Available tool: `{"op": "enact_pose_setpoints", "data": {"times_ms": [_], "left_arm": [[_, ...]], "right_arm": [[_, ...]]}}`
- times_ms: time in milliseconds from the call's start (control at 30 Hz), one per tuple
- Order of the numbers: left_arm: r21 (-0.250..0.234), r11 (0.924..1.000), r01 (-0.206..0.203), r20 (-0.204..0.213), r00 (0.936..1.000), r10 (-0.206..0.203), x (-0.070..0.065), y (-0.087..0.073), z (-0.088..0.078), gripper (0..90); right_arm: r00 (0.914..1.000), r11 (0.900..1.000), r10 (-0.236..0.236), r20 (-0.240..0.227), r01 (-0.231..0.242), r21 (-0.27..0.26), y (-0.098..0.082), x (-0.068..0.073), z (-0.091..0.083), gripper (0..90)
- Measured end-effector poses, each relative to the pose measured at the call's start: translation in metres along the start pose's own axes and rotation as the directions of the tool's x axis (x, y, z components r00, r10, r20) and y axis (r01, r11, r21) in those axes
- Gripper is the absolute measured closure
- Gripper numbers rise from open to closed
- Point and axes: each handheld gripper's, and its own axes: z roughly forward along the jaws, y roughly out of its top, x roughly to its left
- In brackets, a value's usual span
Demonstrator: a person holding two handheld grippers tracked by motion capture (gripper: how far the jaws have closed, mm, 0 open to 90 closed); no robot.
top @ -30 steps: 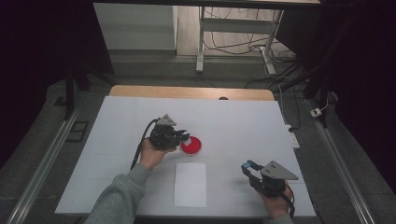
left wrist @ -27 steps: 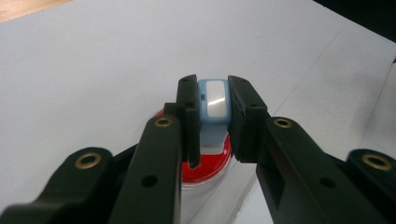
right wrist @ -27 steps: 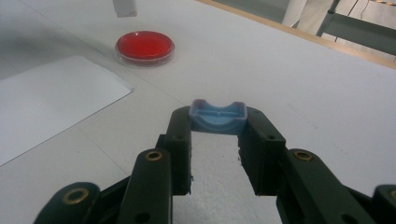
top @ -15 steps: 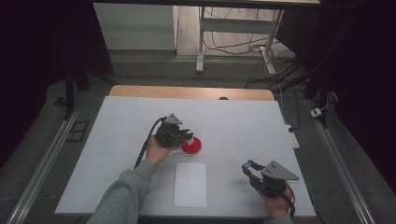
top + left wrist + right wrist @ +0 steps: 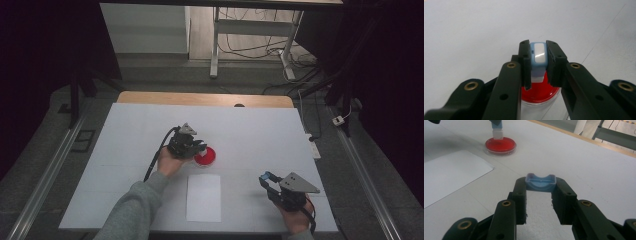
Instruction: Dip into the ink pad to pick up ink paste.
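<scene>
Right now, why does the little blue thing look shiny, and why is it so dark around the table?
In the left gripper view, glare whitens the small blue-and-white plastic piece above the round red dish, and the near black jaws look soft. In the high view, light falls on the white table while the room around it stays dark.

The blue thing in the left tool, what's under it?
Under the blue thing sits a round dish holding something red, on the white table. The left tool hides most of the dish, so whether they touch stays unclear.
</scene>
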Motion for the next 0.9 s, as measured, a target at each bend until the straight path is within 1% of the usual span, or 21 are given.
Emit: {"op": "enact_pose_setpoints", "data": {"times_ms": [167, 500, 633, 800, 900], "left_arm": [[0.009, 0.9998, -0.018, -0.009, 0.9998, 0.018, -0.0026, -0.0008, 0.0032, 75.9], [0.015, 0.9996, -0.022, -0.006, 0.9997, 0.022, -0.003, -0.0027, 0.0065, 75.8], [0.016, 0.9998, -0.015, -0.008, 0.9999, 0.015, -0.0023, -0.0049, 0.008, 75.8], [0.011, 0.9997, -0.021, -0.011, 0.9997, 0.021, -0.0028, -0.0066, 0.0084, 75.8], [0.014, 0.9994, -0.031, -0.015, 0.9994, 0.031, -0.0041, -0.0069, 0.0085, 75.9]], "right_arm": [[1.0, 1.0, 0.002, 0.004, -0.002, 0.002, -0.0004, -0.0004, 0.0002, 65.0], [0.9999, 1.0, 0.003, 0.014, -0.003, 0.011, -0.0007, -0.0007, 0.0006, 65.0], [0.9999, 1.0, 0.004, 0.016, -0.005, 0.011, -0.0008, -0.001, 0.0007, 65.0], [0.9999, 1.0, 0.002, 0.017, -0.002, 0.015, -0.001, -0.0013, 0.001, 65.0], [0.9999, 1.0, 0.002, 0.017, -0.002, 0.016, -0.001, -0.0012, 0.0011, 65.0]]}}
